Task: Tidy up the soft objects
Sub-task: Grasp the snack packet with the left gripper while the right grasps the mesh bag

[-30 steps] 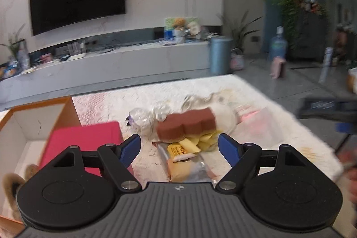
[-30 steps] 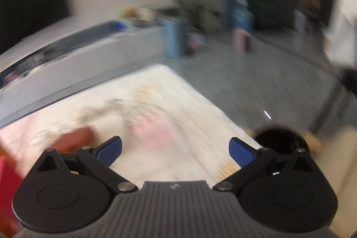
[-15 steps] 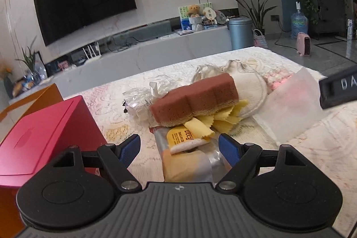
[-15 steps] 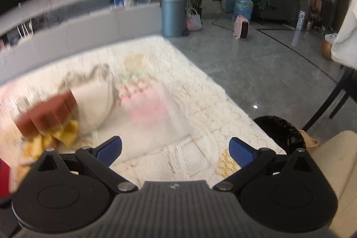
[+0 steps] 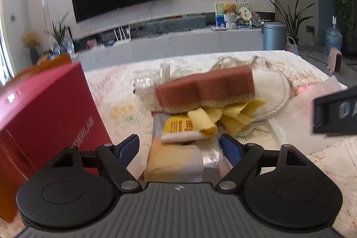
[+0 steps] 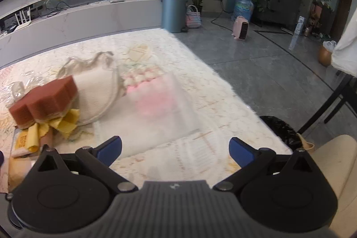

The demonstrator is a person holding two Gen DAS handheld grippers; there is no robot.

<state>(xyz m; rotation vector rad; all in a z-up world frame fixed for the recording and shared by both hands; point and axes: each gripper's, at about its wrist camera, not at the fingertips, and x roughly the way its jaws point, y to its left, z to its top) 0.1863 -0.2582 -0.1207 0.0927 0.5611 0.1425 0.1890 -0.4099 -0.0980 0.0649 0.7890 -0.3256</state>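
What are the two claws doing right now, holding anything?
Left gripper: open, holding nothing, straddling a wrapped packet.
Right gripper: open, empty, above the tablecloth.

The left tool (image 5: pixel 179 146) has dropped closer to the pile, its spread jaws now flanking the wrapped snack packet (image 5: pixel 178 162); the right tool (image 6: pixel 175 148) has swung toward the pink cloth (image 6: pixel 154 102).

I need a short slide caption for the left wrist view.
Open left gripper straddling a wrapped snack packet below a brown sponge, beside a red box.
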